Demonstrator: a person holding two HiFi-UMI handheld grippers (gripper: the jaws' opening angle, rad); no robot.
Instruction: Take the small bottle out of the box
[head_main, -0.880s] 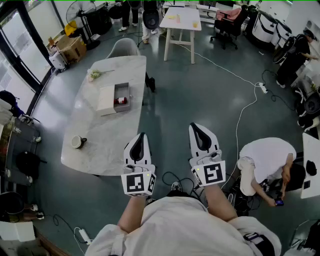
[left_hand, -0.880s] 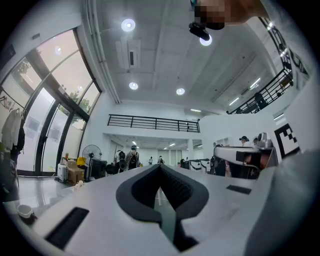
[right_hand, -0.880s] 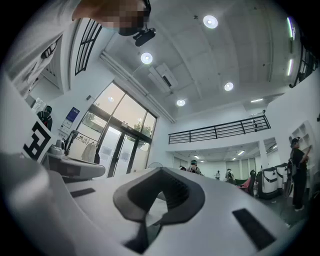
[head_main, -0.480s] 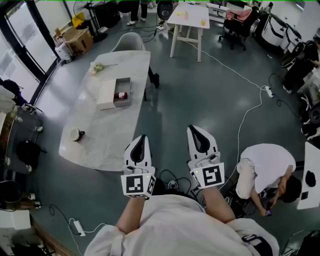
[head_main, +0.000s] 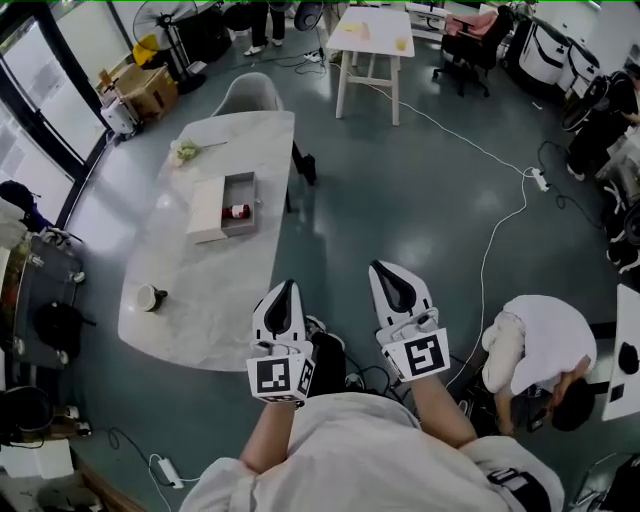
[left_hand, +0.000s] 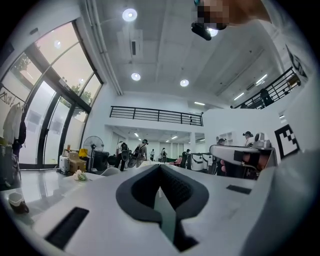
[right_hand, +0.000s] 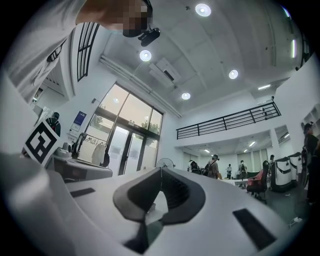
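Note:
On the white marble table (head_main: 200, 290) lies an open grey box (head_main: 240, 205) with its pale lid (head_main: 206, 210) beside it on the left. A small bottle (head_main: 236, 212) with a red band lies on its side inside the box. Both grippers are held close to my body, well short of the table. My left gripper (head_main: 283, 289) is shut and empty, its jaw tips meeting (left_hand: 160, 166). My right gripper (head_main: 380, 268) is shut too, with nothing between its tips (right_hand: 160, 170).
A cup (head_main: 150, 297) stands near the table's left front edge, and a small flower bunch (head_main: 184, 151) lies at its far end. A grey chair (head_main: 247, 92) sits behind the table. A person in white (head_main: 540, 350) crouches on the floor at the right among cables (head_main: 490, 250).
The view has shifted slightly; the table and box sit a little lower in the head view. Both grippers stay shut, held in front of my body.

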